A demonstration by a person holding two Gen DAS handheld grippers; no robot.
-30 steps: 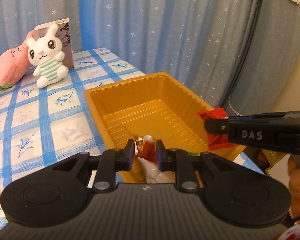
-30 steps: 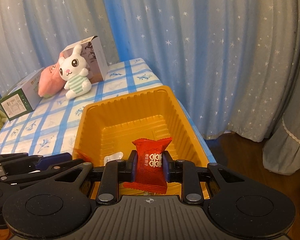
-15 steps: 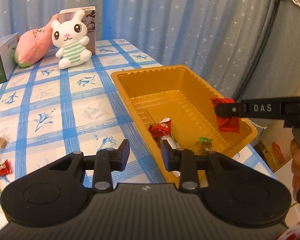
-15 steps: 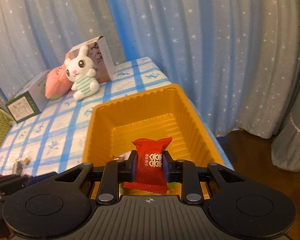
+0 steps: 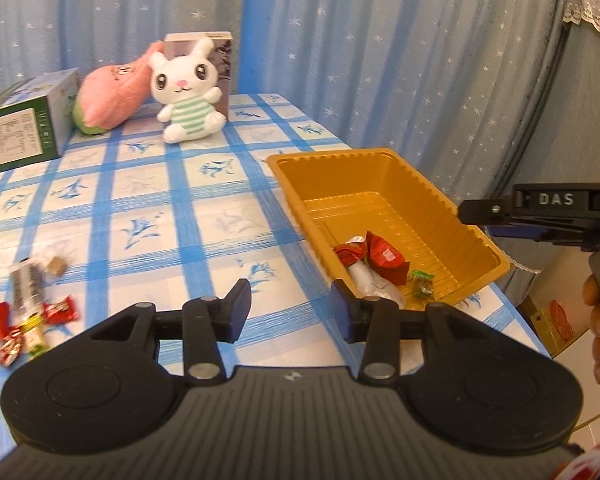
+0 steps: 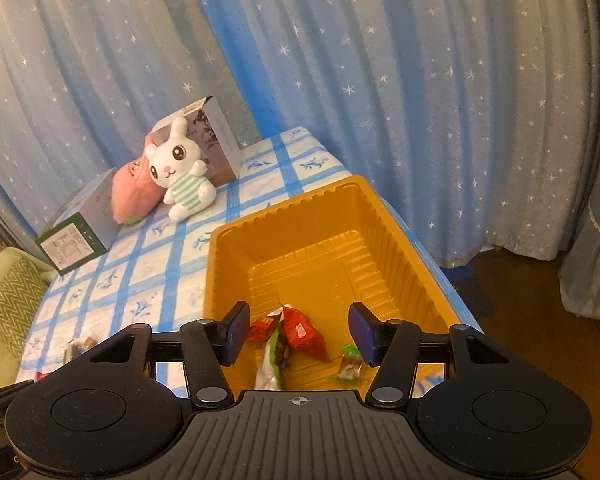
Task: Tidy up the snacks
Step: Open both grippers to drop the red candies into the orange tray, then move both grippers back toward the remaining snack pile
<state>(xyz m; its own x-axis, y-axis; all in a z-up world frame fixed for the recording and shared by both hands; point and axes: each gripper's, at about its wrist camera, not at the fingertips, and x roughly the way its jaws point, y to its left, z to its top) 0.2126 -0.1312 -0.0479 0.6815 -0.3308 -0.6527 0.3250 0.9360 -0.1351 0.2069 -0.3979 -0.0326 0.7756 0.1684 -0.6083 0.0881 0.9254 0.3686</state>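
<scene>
The right gripper [image 6: 299,333] had just opened its jaws, and the red packet [image 6: 303,333] it held before lay now in the orange tray [image 6: 404,240], beside the other snacks. The left gripper [image 5: 290,311] had also been opening, with nothing between its jaws, and it had moved away from the tray toward the loose snacks [image 5: 24,320] on the tablecloth [image 5: 160,216].

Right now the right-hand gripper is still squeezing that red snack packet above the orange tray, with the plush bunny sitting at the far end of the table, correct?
Not quite. The right gripper is open with nothing between its pads; its jaws have just been opening. The red snack packet lies inside the orange tray, as the right wrist view shows. The plush bunny does sit at the table's far end.
</scene>
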